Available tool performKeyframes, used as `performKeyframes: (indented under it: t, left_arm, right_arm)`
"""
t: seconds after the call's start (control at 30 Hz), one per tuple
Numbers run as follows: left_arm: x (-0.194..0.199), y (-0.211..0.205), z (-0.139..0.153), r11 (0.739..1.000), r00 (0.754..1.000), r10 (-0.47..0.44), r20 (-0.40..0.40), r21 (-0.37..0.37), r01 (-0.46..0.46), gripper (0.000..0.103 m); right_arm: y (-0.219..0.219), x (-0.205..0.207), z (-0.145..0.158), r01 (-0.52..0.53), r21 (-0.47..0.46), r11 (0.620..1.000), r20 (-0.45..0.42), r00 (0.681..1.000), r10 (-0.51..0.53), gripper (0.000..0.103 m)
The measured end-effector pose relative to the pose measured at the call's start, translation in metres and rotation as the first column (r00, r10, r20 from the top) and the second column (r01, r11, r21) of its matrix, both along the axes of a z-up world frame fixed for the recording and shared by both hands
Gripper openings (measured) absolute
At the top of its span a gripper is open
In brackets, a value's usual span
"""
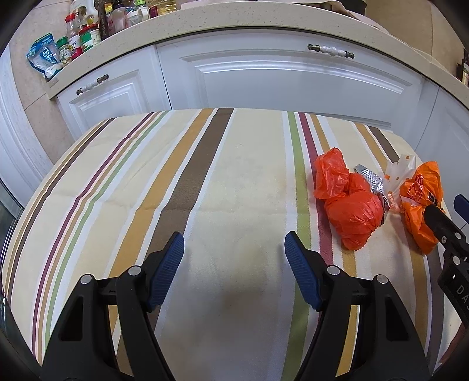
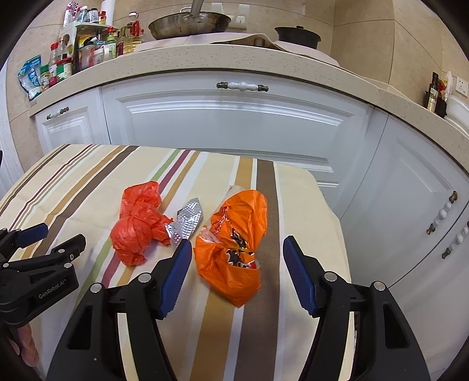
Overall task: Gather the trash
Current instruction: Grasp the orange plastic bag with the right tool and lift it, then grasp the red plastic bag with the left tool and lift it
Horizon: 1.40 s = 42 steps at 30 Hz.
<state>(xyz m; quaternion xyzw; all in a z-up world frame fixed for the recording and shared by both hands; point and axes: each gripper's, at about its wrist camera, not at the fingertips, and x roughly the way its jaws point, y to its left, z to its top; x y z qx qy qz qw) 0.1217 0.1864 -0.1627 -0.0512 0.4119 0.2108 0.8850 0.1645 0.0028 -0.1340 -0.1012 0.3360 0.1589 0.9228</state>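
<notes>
- A striped tablecloth (image 1: 205, 181) in cream, brown, ochre, green and maroon covers the table in the foreground.
- Behind the table stand white panelled cabinets (image 2: 234, 123) with white handles tipped in dark metal (image 2: 242, 86).
- A speckled beige countertop (image 2: 205, 58) curves above the cabinets.
- Jars and bottles (image 2: 88, 44) crowd the countertop's left end.
- A frying pan (image 2: 190, 25) and a dark pot (image 2: 297, 35) sit further back.
- Beige tiles (image 2: 351, 29) line the wall.

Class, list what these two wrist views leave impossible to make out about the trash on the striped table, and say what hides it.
- Orange bag contents: right wrist view, crumpled plastic covers all but a printed scrap.
- Red bag contents: both views, it is bunched shut.
- Orange bag's near side: left wrist view, right gripper covers it.
- Foil blister pack print: too small.
</notes>
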Motion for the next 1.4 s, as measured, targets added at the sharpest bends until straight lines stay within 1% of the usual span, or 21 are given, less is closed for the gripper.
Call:
performKeyframes:
  t: [0.1, 0.17, 0.23, 0.33, 0.57, 0.7, 0.73, 0.77, 0.8, 0.83, 0.9, 1.0, 1.2, 1.3, 1.4]
  left_arm:
    - [0.001, -0.001, -0.001, 1.000, 1.000, -0.003, -0.002, 0.001, 0.003, 0.069]
    - [0.001, -0.002, -0.001, 1.000, 1.000, -0.005, -0.004, 0.002, 0.005, 0.069]
    - [0.001, -0.003, -0.002, 1.000, 1.000, -0.005, -0.006, 0.003, 0.005, 0.069]
    - [0.002, -0.004, -0.003, 1.000, 1.000, -0.005, -0.009, 0.005, 0.005, 0.069]
    - [0.004, -0.004, -0.004, 1.000, 1.000, -0.007, -0.010, -0.002, 0.007, 0.069]
    - [0.007, -0.007, -0.004, 1.000, 1.000, -0.010, -0.011, -0.004, 0.010, 0.069]
    - [0.007, -0.008, -0.004, 1.000, 1.000, -0.012, -0.011, -0.005, 0.012, 0.069]
    - [0.008, -0.009, -0.004, 1.000, 1.000, -0.013, -0.011, -0.007, 0.013, 0.069]
    - [0.008, -0.010, -0.004, 1.000, 1.000, -0.015, -0.010, -0.008, 0.015, 0.069]
    - [0.009, -0.011, -0.004, 1.000, 1.000, -0.017, -0.010, -0.008, 0.017, 0.069]
    - [0.009, -0.012, -0.005, 1.000, 1.000, -0.021, -0.008, -0.009, 0.021, 0.069]
    - [0.010, -0.016, -0.004, 1.000, 1.000, -0.027, -0.007, -0.014, 0.027, 0.069]
    - [0.009, -0.029, 0.001, 0.998, 0.999, -0.052, 0.006, -0.017, 0.052, 0.069]
    - [0.011, -0.038, 0.006, 0.998, 0.998, -0.066, 0.020, -0.010, 0.067, 0.070]
    - [0.016, -0.045, 0.009, 0.997, 0.997, -0.074, 0.026, -0.010, 0.074, 0.074]
  right_arm:
    - [-0.002, 0.002, -0.001, 0.005, 0.000, 1.000, -0.002, 1.000, -0.005, 0.064]
    - [-0.003, 0.003, -0.002, 0.009, -0.002, 1.000, -0.004, 1.000, -0.009, 0.065]
    - [-0.005, 0.004, -0.002, 0.016, -0.003, 1.000, -0.002, 1.000, -0.016, 0.071]
    - [-0.008, 0.007, -0.002, 0.026, -0.001, 1.000, -0.006, 1.000, -0.026, 0.072]
    - [-0.005, 0.018, -0.010, 0.023, -0.014, 1.000, -0.038, 0.999, -0.023, 0.073]
    - [-0.001, 0.024, -0.016, 0.008, -0.016, 1.000, -0.072, 0.997, -0.009, 0.073]
    - [-0.001, 0.025, -0.017, 0.004, -0.018, 1.000, -0.077, 0.997, -0.005, 0.070]
    - [0.000, 0.025, -0.017, -0.003, -0.017, 1.000, -0.078, 0.997, 0.002, 0.065]
    - [0.001, 0.024, -0.017, -0.012, -0.014, 1.000, -0.084, 0.996, 0.011, 0.052]
    - [0.001, 0.024, -0.019, -0.020, -0.010, 1.000, -0.094, 0.995, 0.019, 0.042]
    - [0.001, 0.023, -0.021, -0.036, 0.008, 0.999, -0.118, 0.992, 0.036, 0.032]
    - [-0.003, 0.016, -0.019, -0.032, 0.024, 0.999, -0.106, 0.994, 0.035, 0.031]
    - [-0.016, 0.005, -0.005, -0.015, 0.041, 0.999, -0.061, 0.998, 0.017, 0.031]
    - [-0.026, 0.007, -0.003, 0.005, 0.043, 0.999, -0.050, 0.999, -0.003, 0.031]
    - [-0.037, 0.013, -0.006, 0.026, 0.052, 0.998, -0.055, 0.998, -0.023, 0.031]
